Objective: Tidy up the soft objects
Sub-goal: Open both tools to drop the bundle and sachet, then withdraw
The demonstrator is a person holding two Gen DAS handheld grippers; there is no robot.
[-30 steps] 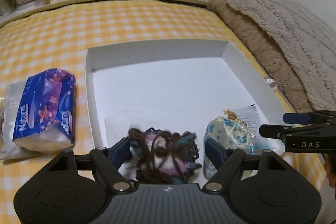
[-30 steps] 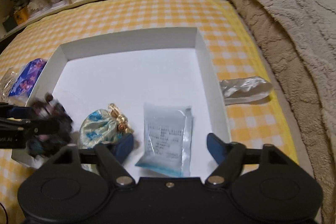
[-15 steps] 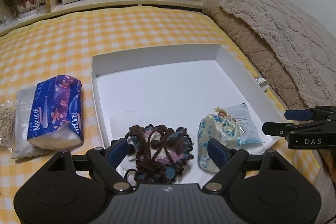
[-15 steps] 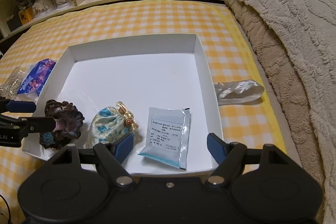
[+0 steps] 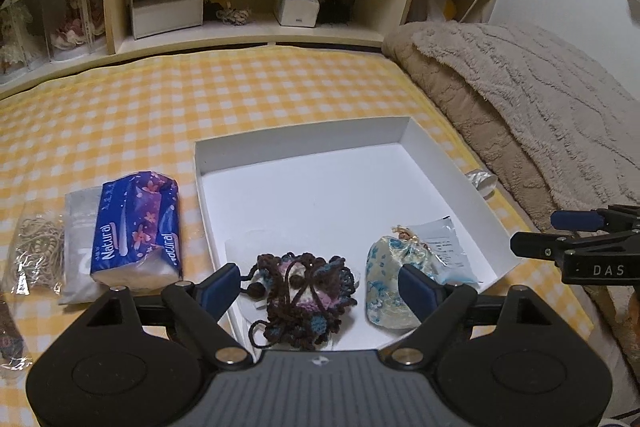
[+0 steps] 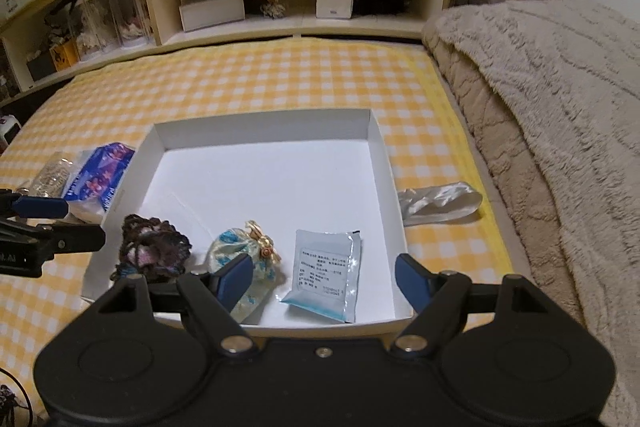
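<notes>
A white open box (image 5: 304, 147) (image 6: 264, 119) lies on the yellow checked bed. In its near part lie a dark crocheted pouch (image 5: 306, 301) (image 6: 154, 247), a blue floral drawstring pouch (image 5: 390, 281) (image 6: 244, 259) and a pale blue sachet (image 5: 446, 243) (image 6: 328, 275). My left gripper (image 5: 320, 287) is open and empty, just above and behind the crocheted pouch. My right gripper (image 6: 324, 281) is open and empty over the box's near edge. A blue tissue pack (image 5: 138, 227) (image 6: 100, 179) lies left of the box. A white satin piece (image 6: 440, 203) lies right of it.
A clear bag of cord (image 5: 36, 251) and a grey packet (image 5: 78, 227) lie left of the tissue pack. A beige blanket (image 5: 540, 99) (image 6: 552, 107) is heaped along the right. A wooden headboard shelf (image 5: 240, 11) with boxes runs along the back.
My left gripper has let go of the crocheted pouch, which now lies in the box, and drawn back and up. My right gripper has also drawn back a little.
</notes>
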